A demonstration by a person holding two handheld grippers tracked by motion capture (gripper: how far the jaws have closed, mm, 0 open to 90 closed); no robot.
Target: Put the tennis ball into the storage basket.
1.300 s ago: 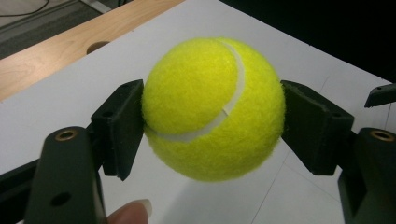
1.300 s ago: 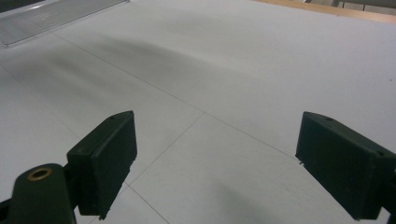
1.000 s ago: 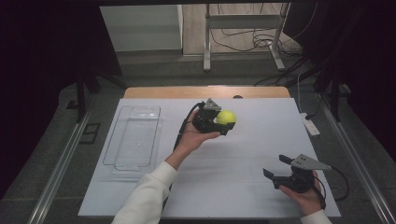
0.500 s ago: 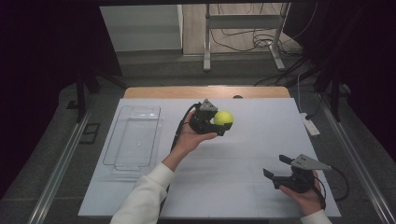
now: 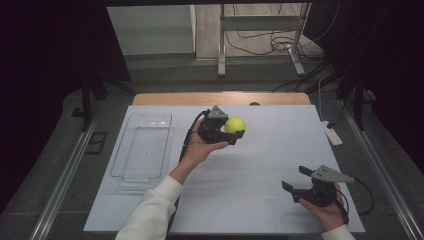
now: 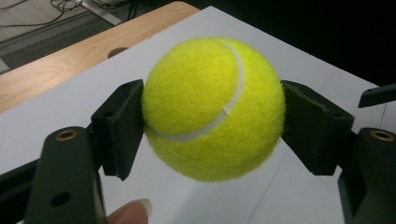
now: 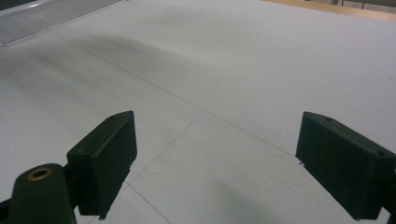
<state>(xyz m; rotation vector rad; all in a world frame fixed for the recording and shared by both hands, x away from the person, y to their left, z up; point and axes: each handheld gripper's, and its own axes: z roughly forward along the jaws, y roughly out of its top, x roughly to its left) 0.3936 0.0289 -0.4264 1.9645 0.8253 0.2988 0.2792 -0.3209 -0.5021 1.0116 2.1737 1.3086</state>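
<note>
A yellow-green tennis ball (image 5: 234, 124) (image 6: 214, 108) is held above the white board near its far middle. My left gripper (image 5: 237, 131) (image 6: 212, 123) is shut on it, both black pads pressing the ball's sides. A fingertip shows at the bottom of the left gripper view. My right gripper (image 5: 294, 179) (image 7: 217, 165) rests low at the board's near right corner, open, with nothing but bare board between its pads.
A clear plastic tray (image 5: 142, 146) lies empty on the left side of the white board (image 5: 280, 140). Bare wooden tabletop (image 5: 165, 99) shows beyond the board's far edge. A white power strip (image 5: 332, 134) sits off the right edge.
My left gripper with the ball has drifted slightly left and toward the near side. The right gripper has stayed put.
</note>
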